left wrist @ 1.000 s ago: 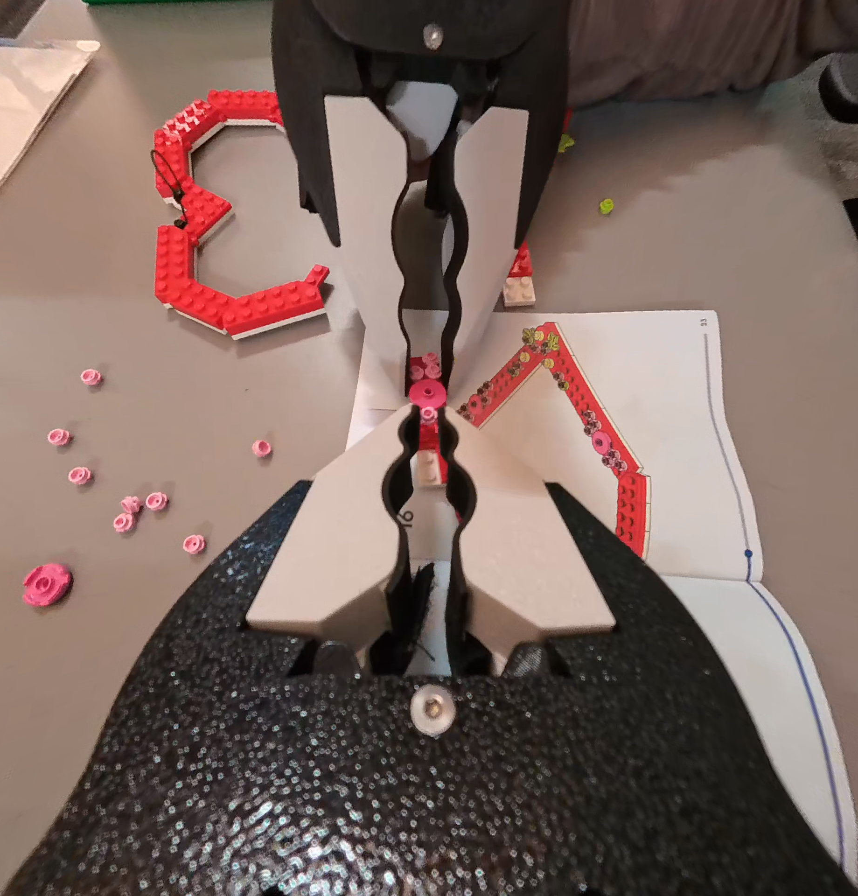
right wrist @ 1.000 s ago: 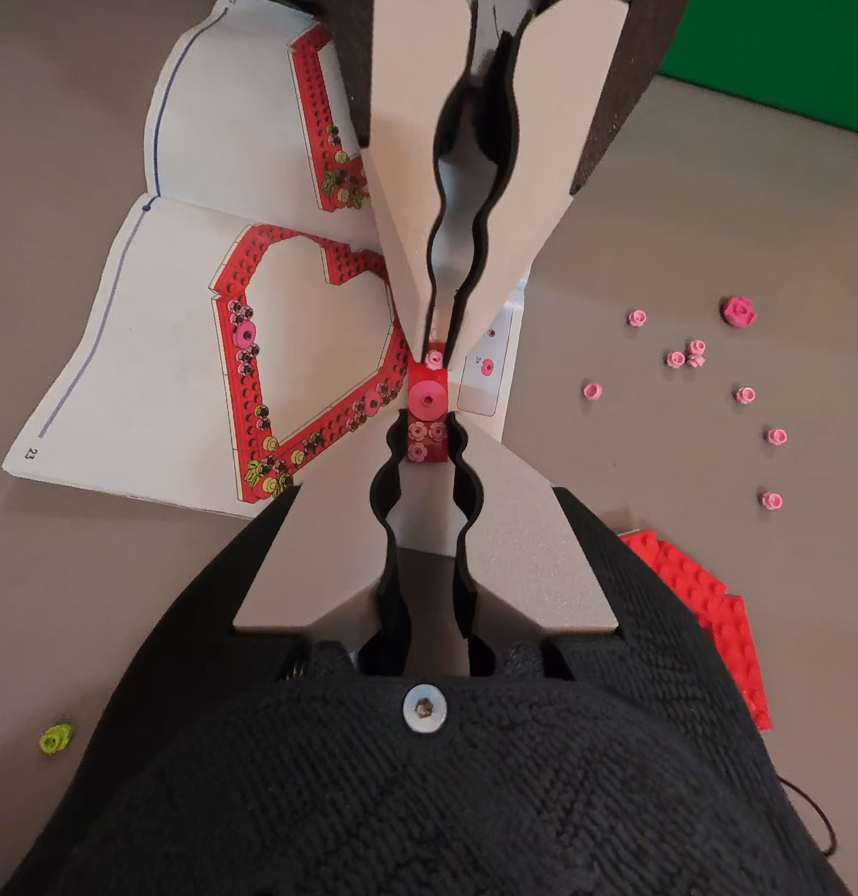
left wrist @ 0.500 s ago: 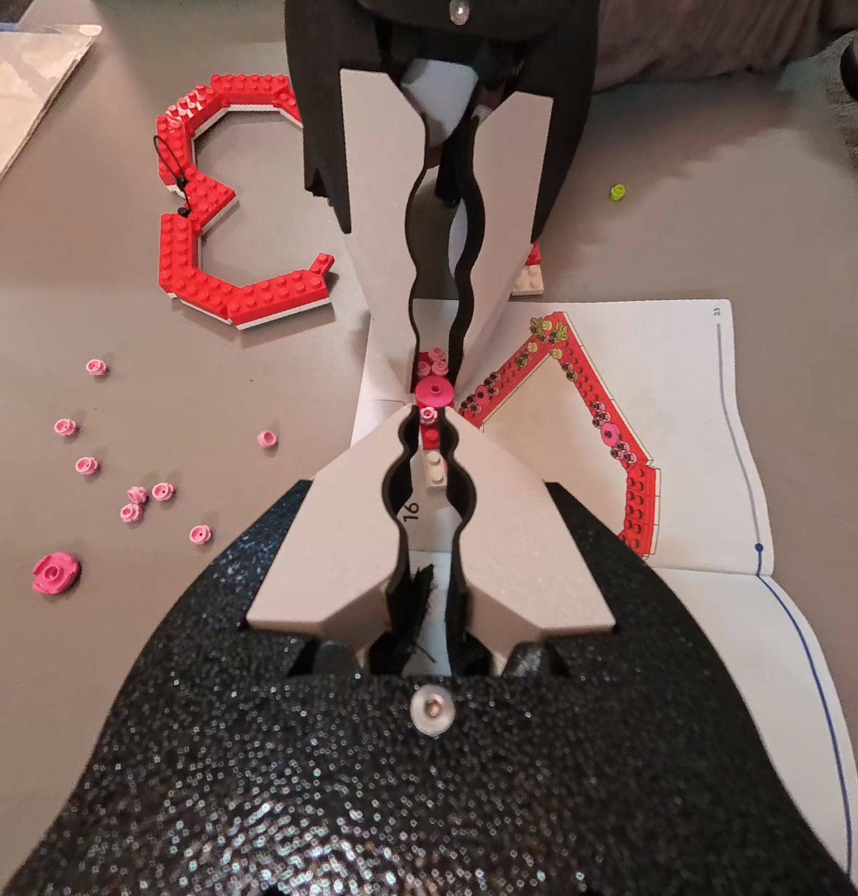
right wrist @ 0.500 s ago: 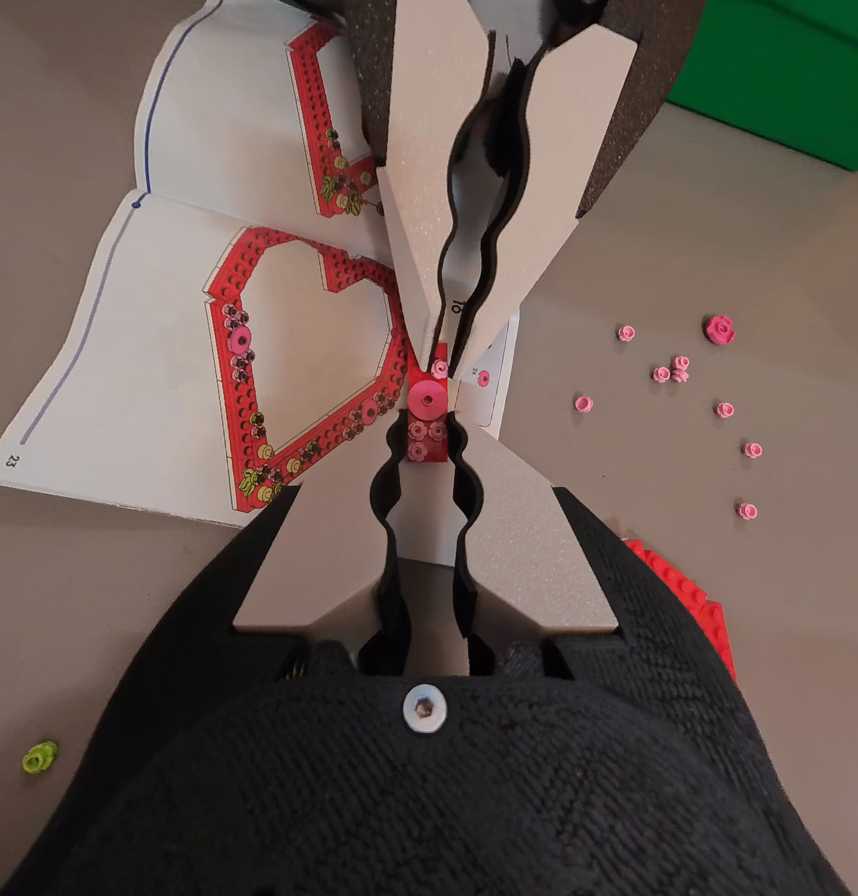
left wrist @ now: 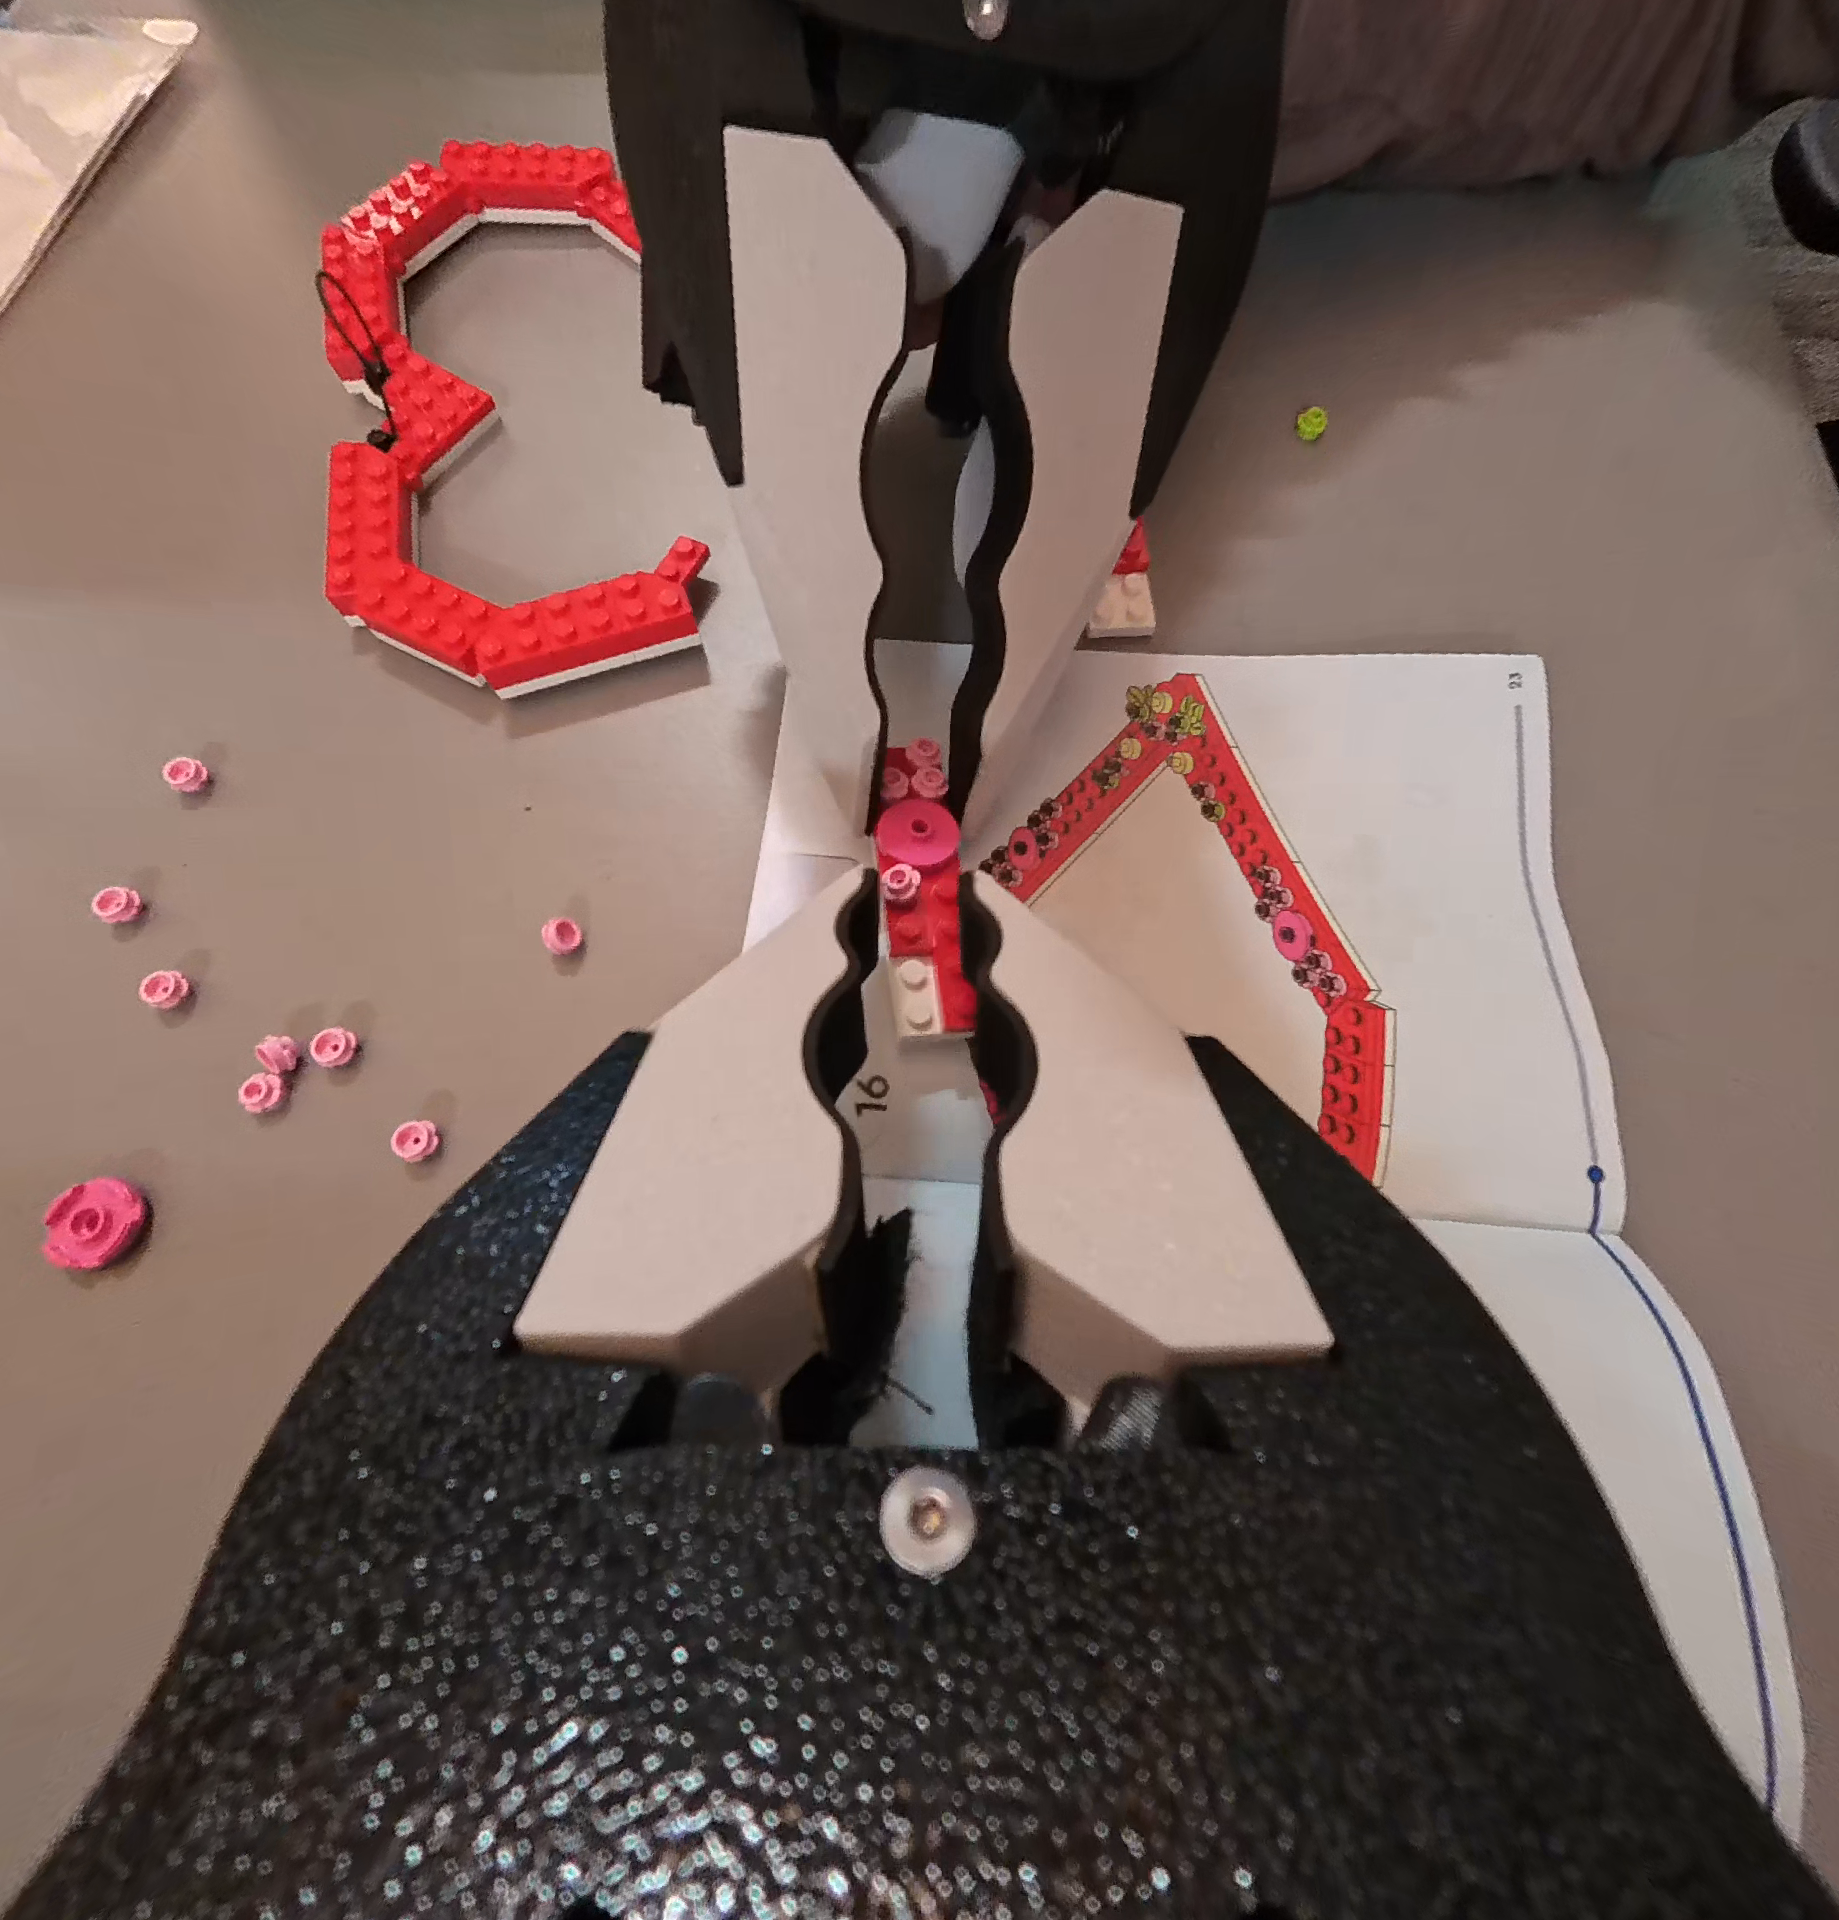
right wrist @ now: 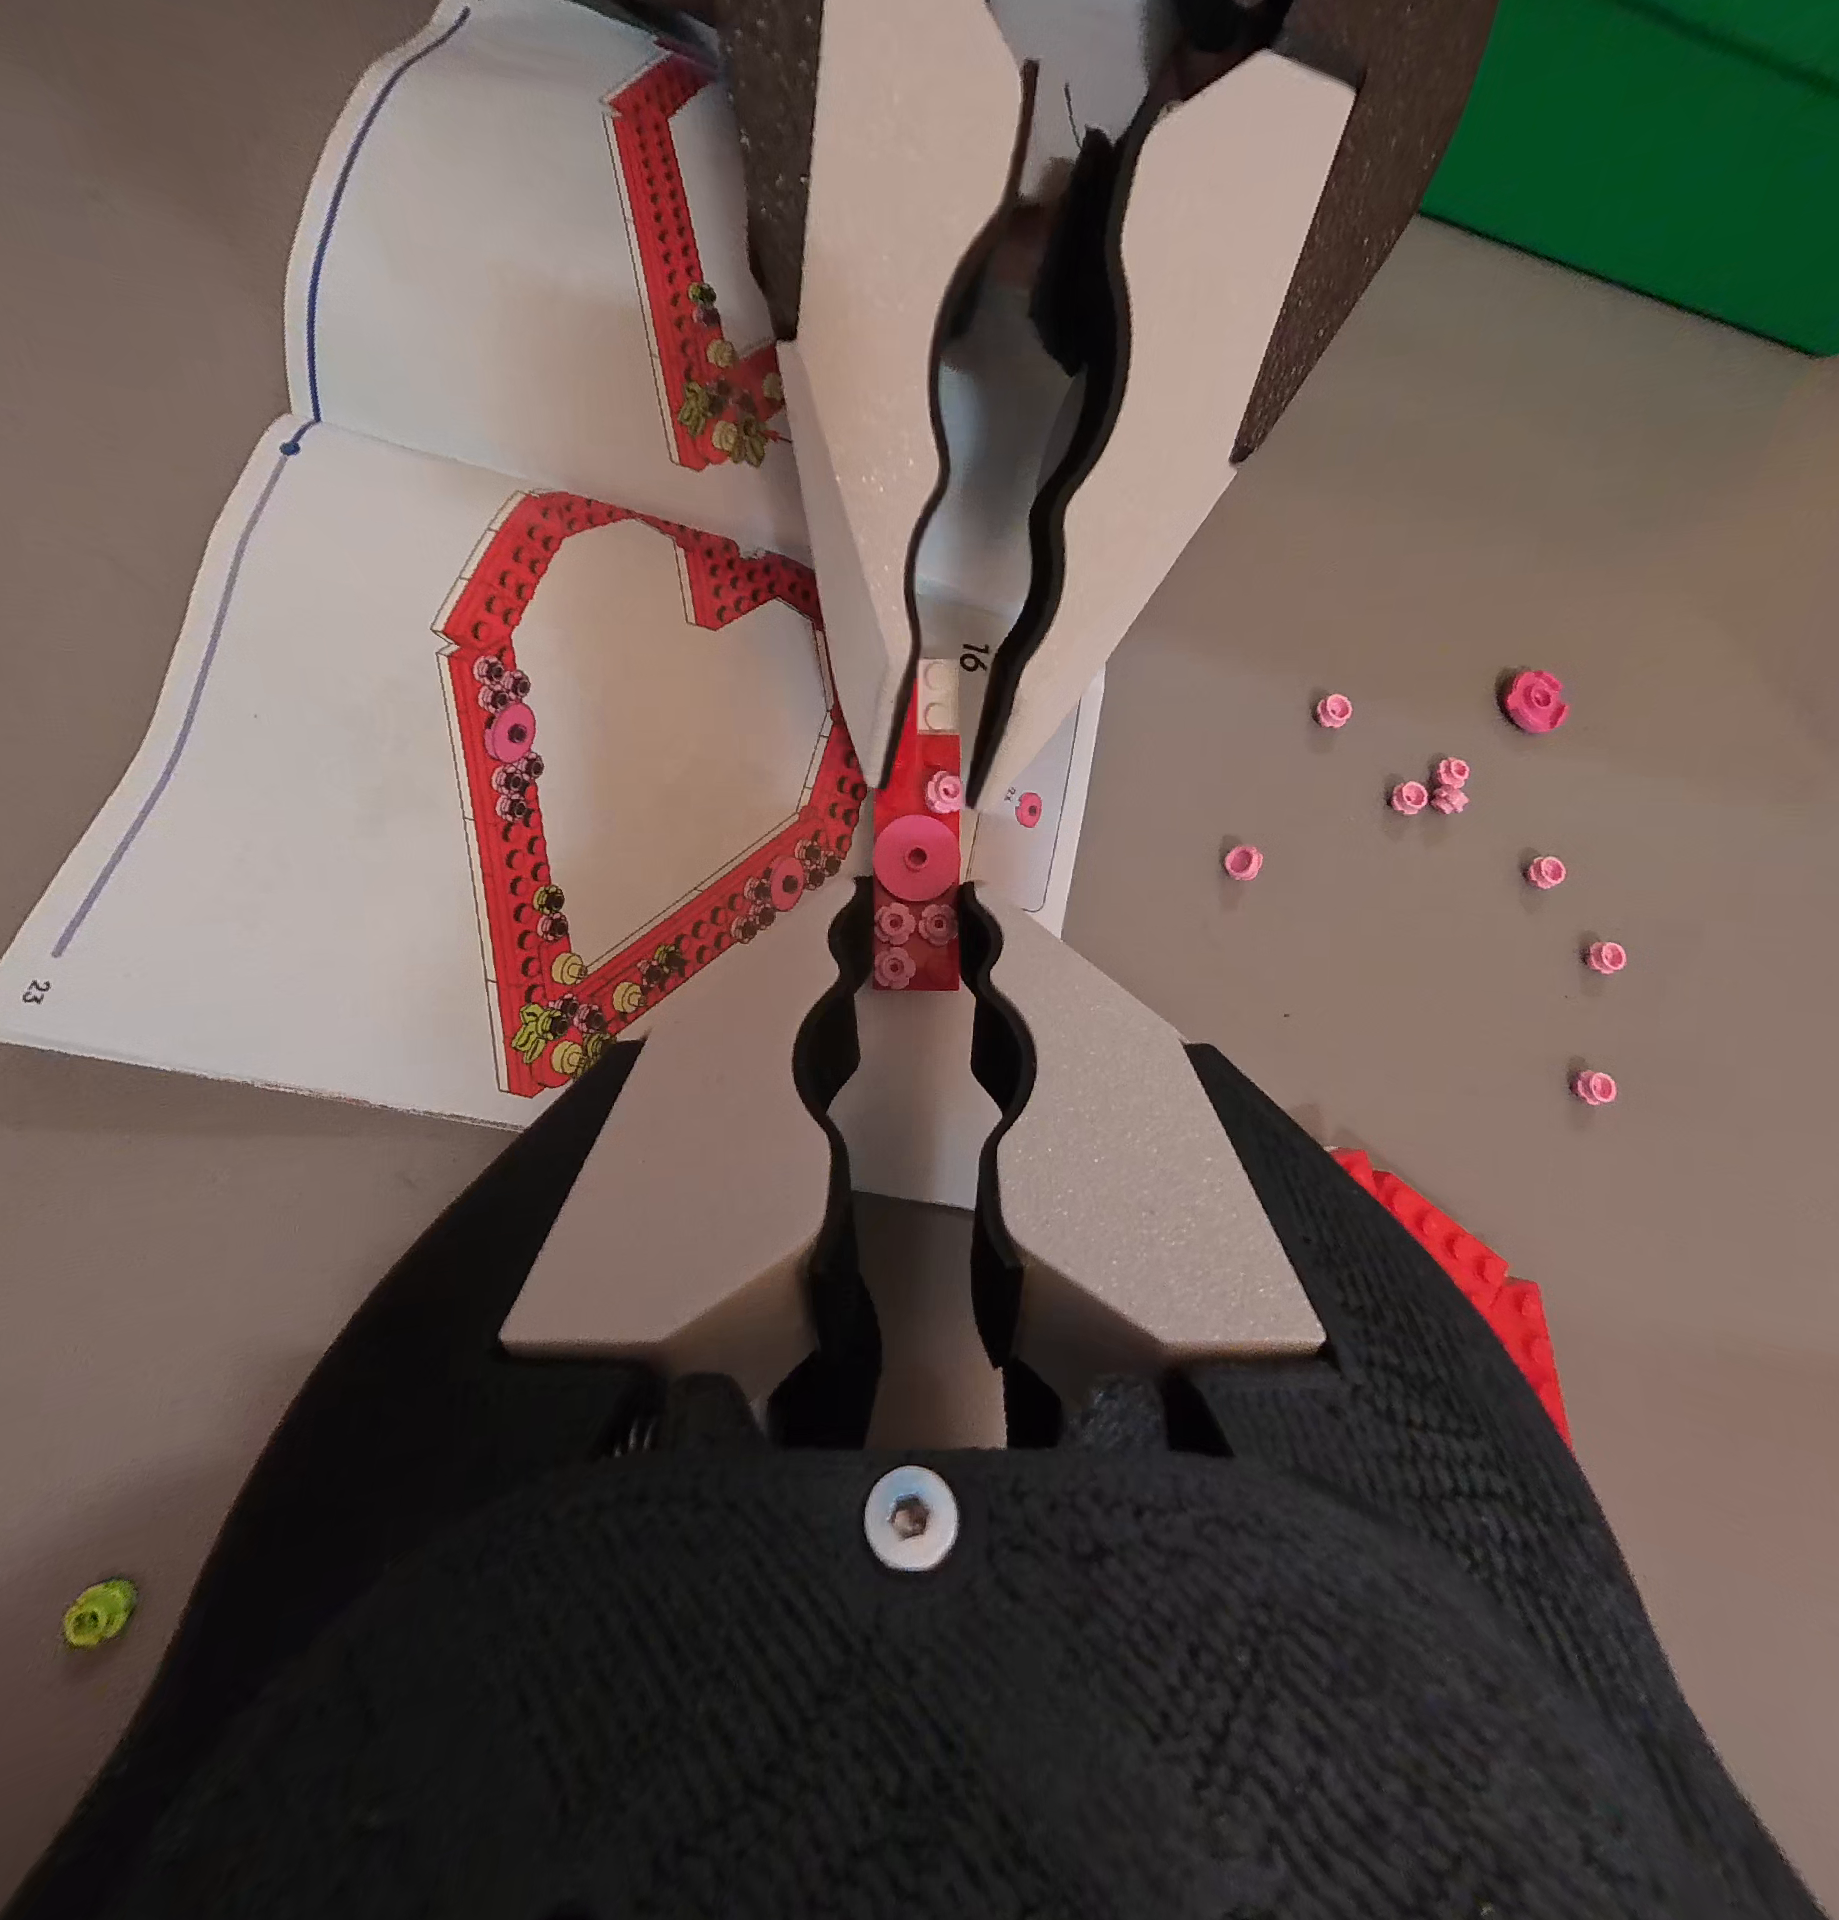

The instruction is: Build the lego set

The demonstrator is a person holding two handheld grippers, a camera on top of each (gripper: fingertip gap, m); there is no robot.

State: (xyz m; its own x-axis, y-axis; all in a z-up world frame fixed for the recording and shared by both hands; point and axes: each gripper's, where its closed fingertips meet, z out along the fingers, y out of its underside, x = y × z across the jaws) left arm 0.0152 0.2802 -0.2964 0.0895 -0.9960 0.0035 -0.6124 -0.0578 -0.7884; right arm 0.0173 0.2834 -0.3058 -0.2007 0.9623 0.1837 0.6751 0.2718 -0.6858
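We've got both grippers pinching one red brick strip (left wrist: 923, 935) from opposite ends: left gripper (left wrist: 920, 899) jaws clamped on the white-tipped end, right gripper (right wrist: 910, 904) jaws on the flowered end, held above the open booklet (right wrist: 375, 727). Loose pink studs (left wrist: 260, 1070) dot the desk (left wrist: 271, 1351).

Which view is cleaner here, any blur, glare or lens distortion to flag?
Left wrist view: sharp at the red strip, speckled glare on the black housing of the left gripper, booklet edges bowed by the wide lens. Right wrist view: right gripper crisp, but the far fingers look slightly soft; soft shadows on the table.
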